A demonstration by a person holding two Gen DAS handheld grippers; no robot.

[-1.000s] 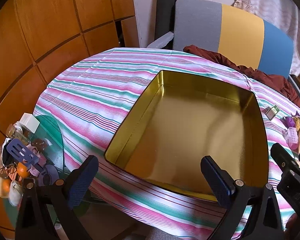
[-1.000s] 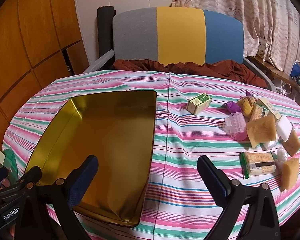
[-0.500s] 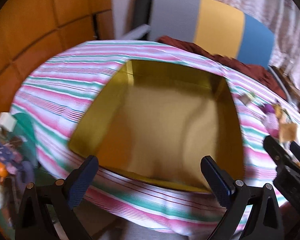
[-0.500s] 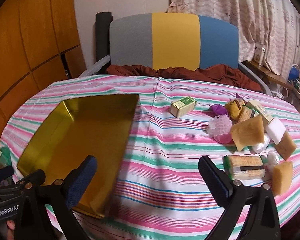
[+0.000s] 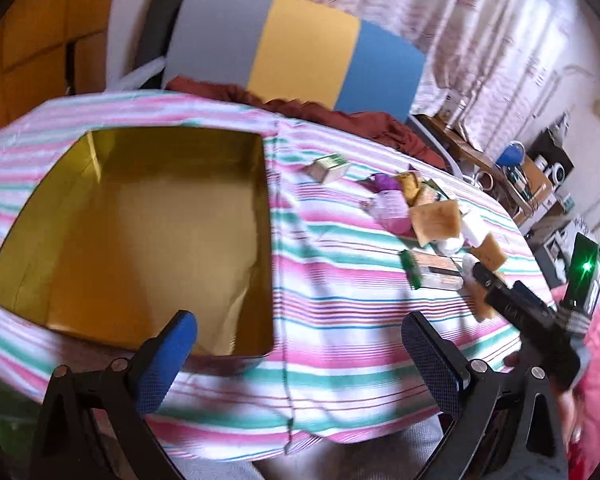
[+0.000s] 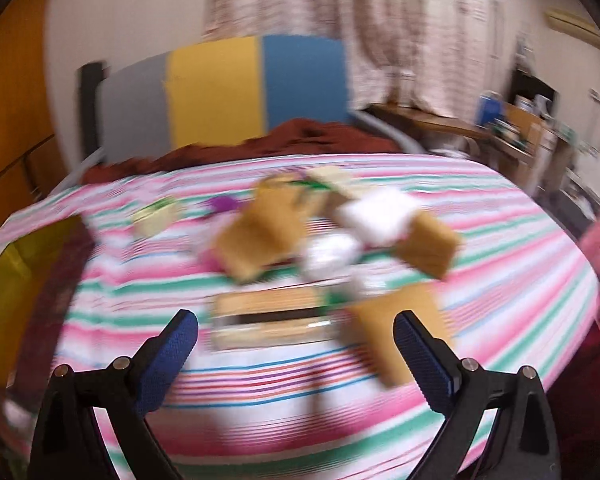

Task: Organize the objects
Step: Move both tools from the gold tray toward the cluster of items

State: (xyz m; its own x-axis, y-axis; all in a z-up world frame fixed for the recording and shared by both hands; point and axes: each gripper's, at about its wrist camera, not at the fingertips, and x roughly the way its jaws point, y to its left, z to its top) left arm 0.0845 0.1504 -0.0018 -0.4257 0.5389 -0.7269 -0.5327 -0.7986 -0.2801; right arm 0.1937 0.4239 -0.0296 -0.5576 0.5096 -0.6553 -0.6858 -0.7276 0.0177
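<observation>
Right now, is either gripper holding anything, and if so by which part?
Nothing is held. The left gripper and right gripper are both open with empty space between their fingers, above the striped tablecloth. The gold tin is empty.

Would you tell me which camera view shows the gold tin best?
The left wrist view: the gold tin shows nearly whole, open and empty, on the striped tablecloth. In the right wrist view only a blurred corner shows at the left edge.
</observation>
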